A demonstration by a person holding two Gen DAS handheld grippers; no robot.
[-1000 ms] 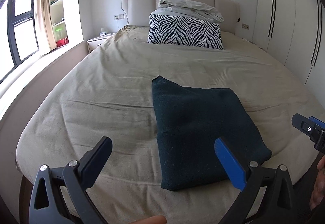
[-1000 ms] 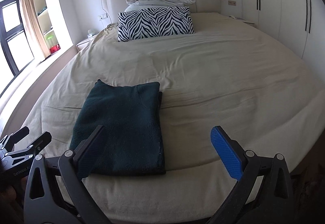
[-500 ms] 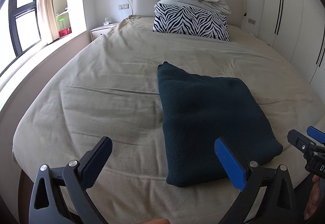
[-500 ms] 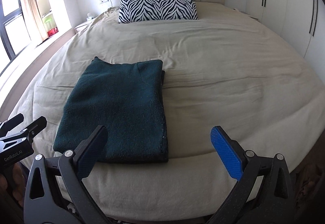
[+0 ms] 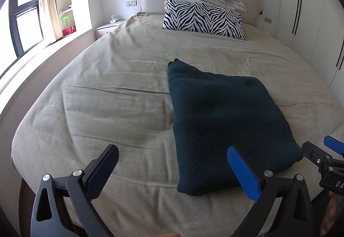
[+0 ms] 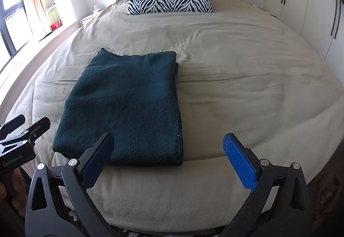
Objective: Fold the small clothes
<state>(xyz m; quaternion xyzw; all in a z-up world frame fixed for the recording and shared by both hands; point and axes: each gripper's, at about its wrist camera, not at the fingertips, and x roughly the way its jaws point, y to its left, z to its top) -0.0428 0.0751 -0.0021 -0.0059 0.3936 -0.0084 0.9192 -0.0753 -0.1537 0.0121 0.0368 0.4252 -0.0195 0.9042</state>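
While both tools gape, the folded garment (image 6: 126,108) lies ahead.

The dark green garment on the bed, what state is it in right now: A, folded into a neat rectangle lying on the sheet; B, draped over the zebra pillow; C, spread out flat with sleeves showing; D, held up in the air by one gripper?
A: the dark green garment lies folded in a rectangle on the beige sheet, and both the left gripper and right gripper are open and clear of it.
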